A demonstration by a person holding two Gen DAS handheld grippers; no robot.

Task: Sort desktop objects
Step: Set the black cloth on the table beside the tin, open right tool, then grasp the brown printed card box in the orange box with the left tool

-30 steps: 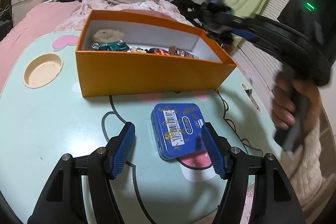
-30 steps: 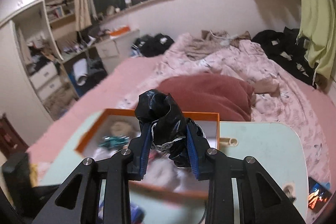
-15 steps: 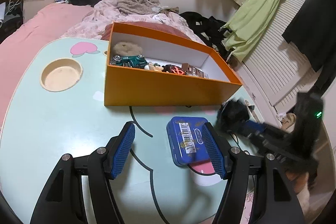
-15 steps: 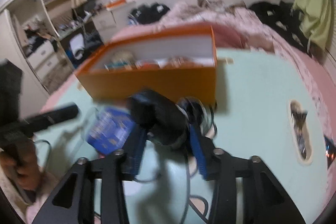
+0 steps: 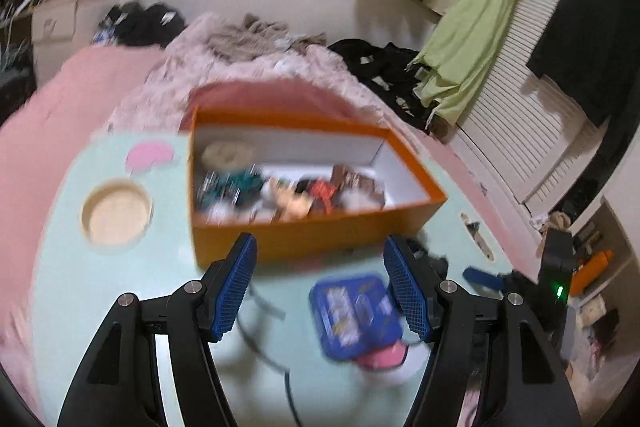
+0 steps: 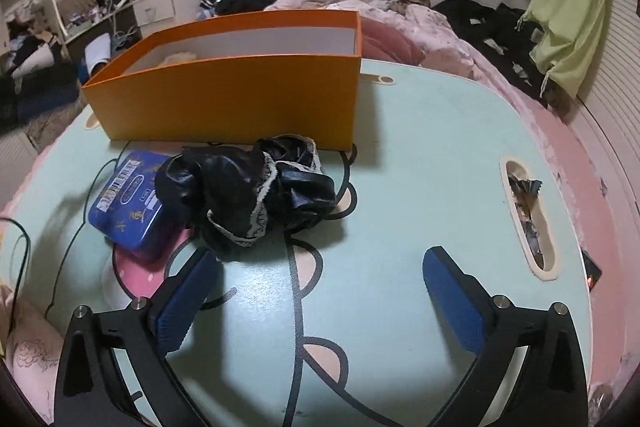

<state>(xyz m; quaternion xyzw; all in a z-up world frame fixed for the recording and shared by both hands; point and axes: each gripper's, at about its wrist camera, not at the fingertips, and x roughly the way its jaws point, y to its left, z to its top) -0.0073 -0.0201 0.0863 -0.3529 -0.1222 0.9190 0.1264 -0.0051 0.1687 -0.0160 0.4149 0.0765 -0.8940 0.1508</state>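
Right hand-held gripper (image 6: 320, 291) opening; tin (image 6: 130, 201) lengthwise twd box (image 6: 240, 99)

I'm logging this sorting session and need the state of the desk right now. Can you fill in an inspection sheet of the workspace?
Surface: mint table with cartoon print, round recess and side slot.
Job's things: orange box open, toys inside; blue tin and black scrunchie lie on the table before it, touching.
Clutter: wrappers in side slot.
Grippers: left gripper half open, empty, above the tin; right gripper opening wide, nothing between pads.
Cables: thin black cable at table's left edge.
Surroundings: pink bed, strewn clothes.
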